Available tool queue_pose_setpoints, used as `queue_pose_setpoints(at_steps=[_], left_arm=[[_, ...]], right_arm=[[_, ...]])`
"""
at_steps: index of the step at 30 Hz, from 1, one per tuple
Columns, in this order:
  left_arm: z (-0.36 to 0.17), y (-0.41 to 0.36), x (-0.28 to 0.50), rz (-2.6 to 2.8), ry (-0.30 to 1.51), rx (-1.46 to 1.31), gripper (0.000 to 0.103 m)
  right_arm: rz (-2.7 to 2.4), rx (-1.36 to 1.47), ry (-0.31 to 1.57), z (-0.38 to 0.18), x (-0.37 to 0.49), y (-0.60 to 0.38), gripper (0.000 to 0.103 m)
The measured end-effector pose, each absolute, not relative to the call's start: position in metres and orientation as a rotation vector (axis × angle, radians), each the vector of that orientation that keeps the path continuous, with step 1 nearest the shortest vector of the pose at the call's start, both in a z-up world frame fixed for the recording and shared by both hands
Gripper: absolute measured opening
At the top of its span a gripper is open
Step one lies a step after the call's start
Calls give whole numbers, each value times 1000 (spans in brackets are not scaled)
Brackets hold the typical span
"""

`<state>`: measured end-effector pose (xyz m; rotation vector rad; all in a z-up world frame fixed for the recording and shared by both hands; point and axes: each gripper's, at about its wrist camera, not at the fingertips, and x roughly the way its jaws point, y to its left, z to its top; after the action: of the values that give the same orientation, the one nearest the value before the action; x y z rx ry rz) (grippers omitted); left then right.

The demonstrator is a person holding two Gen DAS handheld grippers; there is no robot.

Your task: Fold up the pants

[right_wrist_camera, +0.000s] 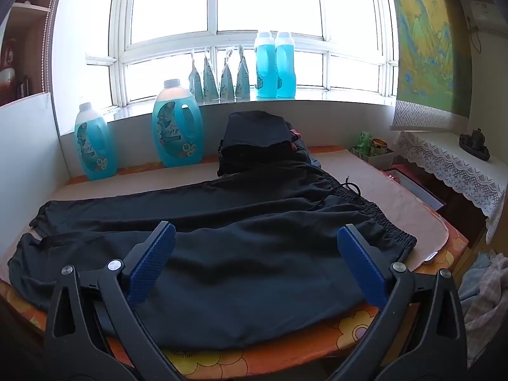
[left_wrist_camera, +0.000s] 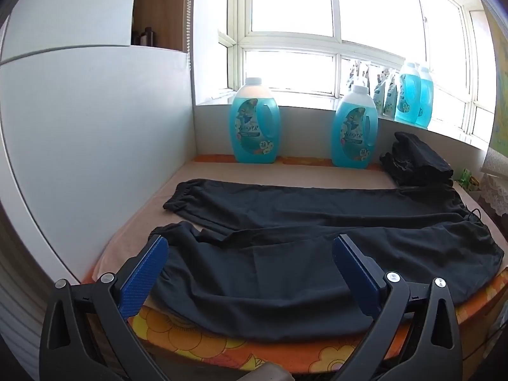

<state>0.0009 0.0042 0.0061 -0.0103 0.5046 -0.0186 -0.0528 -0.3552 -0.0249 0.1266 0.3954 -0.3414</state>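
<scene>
Left wrist view puts the pair of black, thin-fabric pants [left_wrist_camera: 317, 241] spread flat across the beige mat [left_wrist_camera: 152, 203] on the orange flowered table cover [left_wrist_camera: 197, 339], both legs running out to the left with gathered cuffs and the elastic waistband off to the right. My left gripper [left_wrist_camera: 250, 268] hovers above the near leg with its blue-padded fingers [left_wrist_camera: 144, 281] spread wide and nothing between them; on the right wrist view my right gripper [right_wrist_camera: 257, 260] hangs the same way over the hip area, fingers [right_wrist_camera: 362, 270] fully apart, near the ruched waistband [right_wrist_camera: 390, 231] and its loose drawstring [right_wrist_camera: 349, 187]. I judge this cloth light, limp and a bit slick: it will sag and slide rather than hold shape, so a pinch must catch both layers. I'd take the near leg's cuff with the left and the waistband's near corner with the right, since those thicker gathered edges should give the pads the most to bite. A stack of dark folded garments [right_wrist_camera: 257, 136] sits behind, beside the turquoise detergent jugs [right_wrist_camera: 177, 130], well clear of my reach.
</scene>
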Motion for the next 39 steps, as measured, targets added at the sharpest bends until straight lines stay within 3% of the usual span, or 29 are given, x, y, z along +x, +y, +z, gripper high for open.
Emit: queue_pose_setpoints(at_steps=[39], left_arm=[[11,6,-4,-24,470,-25,102]], right_arm=[[-327,120,393,-26,-53,-348,103]])
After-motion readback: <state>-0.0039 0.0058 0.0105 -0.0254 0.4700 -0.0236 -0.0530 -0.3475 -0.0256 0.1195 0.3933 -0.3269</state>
